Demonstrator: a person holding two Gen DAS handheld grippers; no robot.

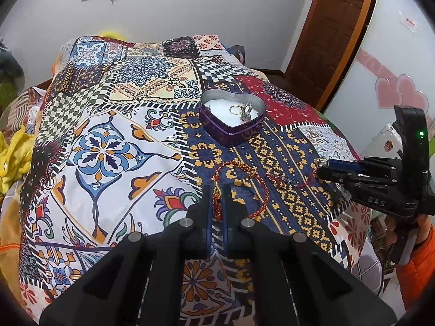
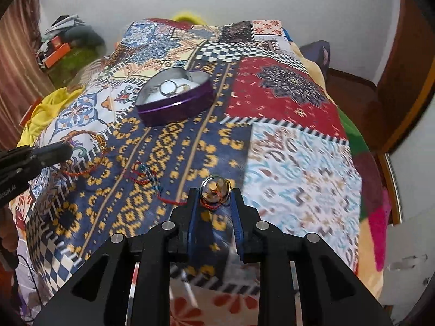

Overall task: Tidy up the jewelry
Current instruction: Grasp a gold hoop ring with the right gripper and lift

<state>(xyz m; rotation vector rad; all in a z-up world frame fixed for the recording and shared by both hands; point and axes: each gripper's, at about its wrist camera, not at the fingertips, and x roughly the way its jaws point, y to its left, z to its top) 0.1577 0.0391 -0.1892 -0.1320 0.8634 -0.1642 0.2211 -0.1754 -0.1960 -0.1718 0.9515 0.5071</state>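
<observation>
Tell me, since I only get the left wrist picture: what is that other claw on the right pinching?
Observer: The right wrist view shows the right gripper shut on a round shiny ball with red thread across it.
Operator: Is it deep between the fingers?
Observer: No, it sits at the very tips, and the blue pads behind it are bare.
Operator: How does my claw look from there?
Observer: The left gripper comes in from the left, and the red bracelet loops out onto the patchwork cloth beside its tip.
</observation>
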